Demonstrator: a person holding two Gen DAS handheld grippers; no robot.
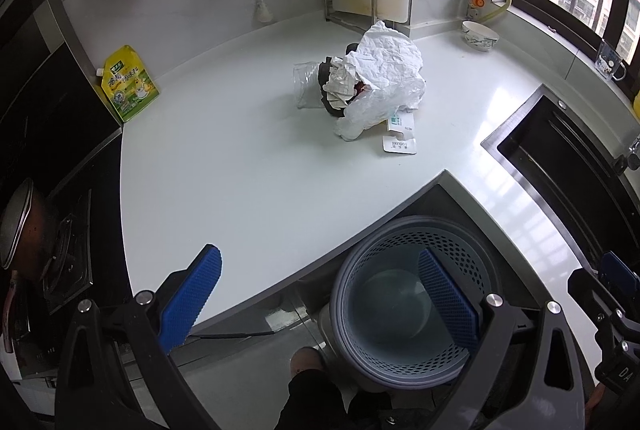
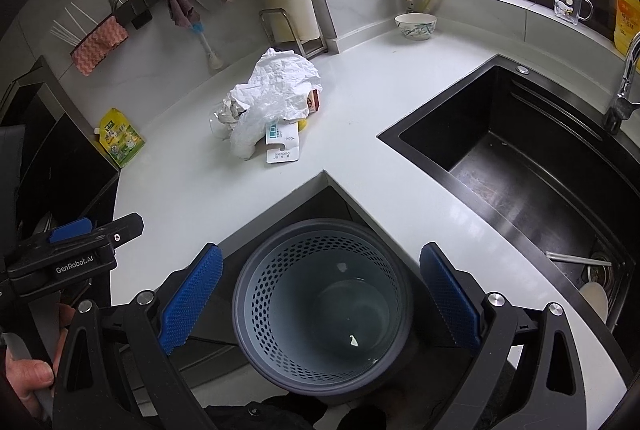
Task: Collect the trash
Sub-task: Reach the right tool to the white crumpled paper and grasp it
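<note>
White countertop (image 1: 240, 166) bears crumpled trash pile (image 1: 376, 70), yellow pouch (image 1: 130, 84), bowl (image 1: 480, 34).

Bare countertop (image 2: 180, 190) lies open between the trash pile (image 2: 272, 102) and the counter's front edge. Sink (image 2: 520, 166) borders the right; yellow pouch (image 2: 120, 138) stands left.

Trash pile (image 2: 268, 102) on counter (image 2: 200, 190); pouch (image 2: 120, 138) left, sink (image 2: 520, 158) right, bin (image 2: 324, 306) in front below.
</note>
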